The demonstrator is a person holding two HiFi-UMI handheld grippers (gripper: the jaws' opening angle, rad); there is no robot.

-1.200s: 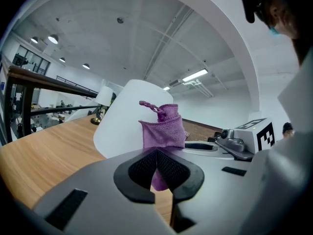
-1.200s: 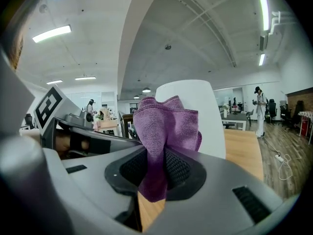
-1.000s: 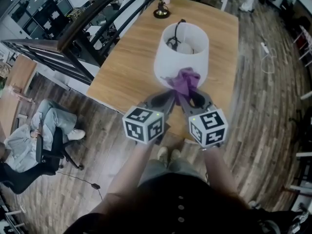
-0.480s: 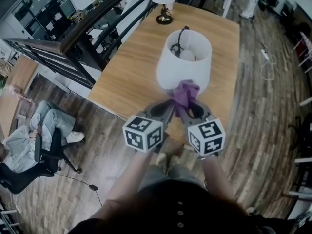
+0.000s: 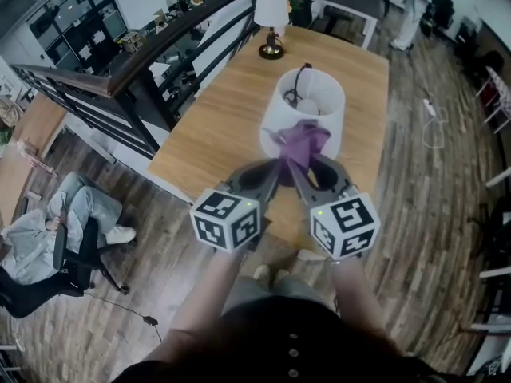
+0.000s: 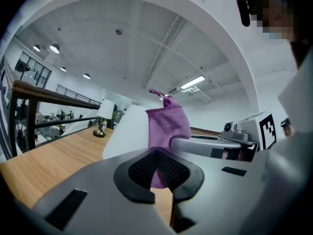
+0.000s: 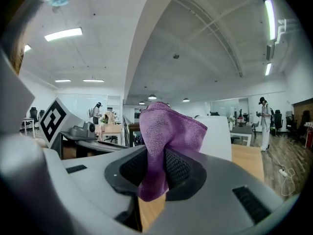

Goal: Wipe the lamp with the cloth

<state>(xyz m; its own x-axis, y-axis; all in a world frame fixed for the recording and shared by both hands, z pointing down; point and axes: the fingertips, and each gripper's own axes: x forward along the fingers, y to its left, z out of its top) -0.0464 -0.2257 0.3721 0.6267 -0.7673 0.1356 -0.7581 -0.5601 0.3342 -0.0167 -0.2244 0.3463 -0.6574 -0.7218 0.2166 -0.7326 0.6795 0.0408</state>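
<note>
**While both grippers pinch a purple cloth, a white lamp stands just behind it**

As seen from the head camera, a long wooden table runs away from the person beside a dark railing. The lamp stands near the table's close end, its white drum shade open at the top and a dark cord looping out of it.

The left gripper and the right gripper reach in side by side, almost touching, their marker cubes toward the person.

In the left gripper view, the left gripper's ribbed pads are drawn nearly together on a lower corner of the cloth. In the right gripper view, the right gripper is clamped on a thick fold of the cloth.

From above, the cloth sits bunched between the two grippers, against the near side of the shade and rising to its rim.

A small table lamp with a dark base stands at the table's far end.
</note>
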